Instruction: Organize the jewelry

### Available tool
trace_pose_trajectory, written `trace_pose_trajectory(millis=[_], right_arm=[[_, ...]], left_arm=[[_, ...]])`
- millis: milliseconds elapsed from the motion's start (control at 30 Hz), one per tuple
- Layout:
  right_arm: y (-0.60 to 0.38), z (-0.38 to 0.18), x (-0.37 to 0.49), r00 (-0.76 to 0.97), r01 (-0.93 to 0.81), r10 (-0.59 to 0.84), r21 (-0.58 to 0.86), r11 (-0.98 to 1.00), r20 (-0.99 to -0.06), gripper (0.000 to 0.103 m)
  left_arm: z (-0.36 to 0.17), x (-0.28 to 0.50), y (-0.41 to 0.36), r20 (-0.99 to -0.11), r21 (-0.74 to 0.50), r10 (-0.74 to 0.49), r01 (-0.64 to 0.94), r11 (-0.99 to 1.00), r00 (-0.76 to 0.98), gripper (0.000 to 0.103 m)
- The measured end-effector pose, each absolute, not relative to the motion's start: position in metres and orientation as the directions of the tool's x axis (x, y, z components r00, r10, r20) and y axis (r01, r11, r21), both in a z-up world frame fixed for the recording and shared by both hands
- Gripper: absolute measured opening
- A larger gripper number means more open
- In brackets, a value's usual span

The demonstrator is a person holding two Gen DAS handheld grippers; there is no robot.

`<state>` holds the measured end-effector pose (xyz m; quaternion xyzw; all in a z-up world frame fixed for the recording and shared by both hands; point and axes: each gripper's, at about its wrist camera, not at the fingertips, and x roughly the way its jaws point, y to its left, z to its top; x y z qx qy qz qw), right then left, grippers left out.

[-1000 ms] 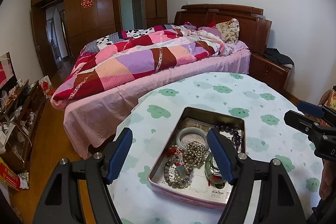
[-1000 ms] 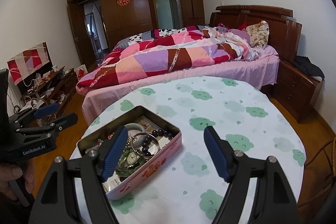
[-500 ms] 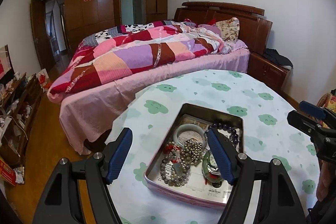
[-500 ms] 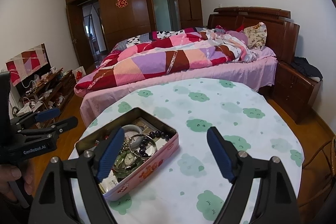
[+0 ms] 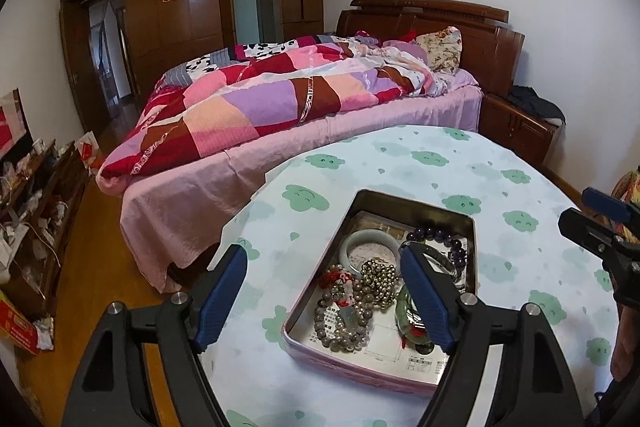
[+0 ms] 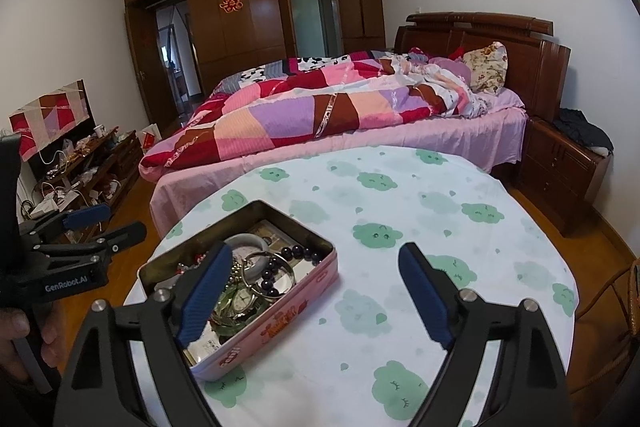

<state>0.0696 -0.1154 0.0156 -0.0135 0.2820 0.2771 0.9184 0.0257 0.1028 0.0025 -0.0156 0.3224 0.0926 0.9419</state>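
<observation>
Where left tongs open, tin beneath — untouched

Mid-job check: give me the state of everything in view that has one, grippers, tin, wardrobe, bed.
left gripper: jaws opening, nothing between the pads
right gripper: jaws opening, nothing held
pink tin: lid off, flat on the table, full of jewelry
jade bangle: lying in the tin
dark bead bracelet: lying in the tin
wardrobe door: ajar
bed: unmade, quilt rumpled
</observation>
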Motion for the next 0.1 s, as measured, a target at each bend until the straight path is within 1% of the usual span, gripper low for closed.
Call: trace_pose_trajectory(millis=[100], right_arm=[[-0.1193, 0.0097, 0.0719, 0.685, -0.513, 0.496, 0.131, 0.848, -0.533, 0.089]], left_arm=[[0.0028, 0.0259, 0.1016, -0.605, 0.037, 0.163, -0.177, 0.984, 0.78, 0.079]])
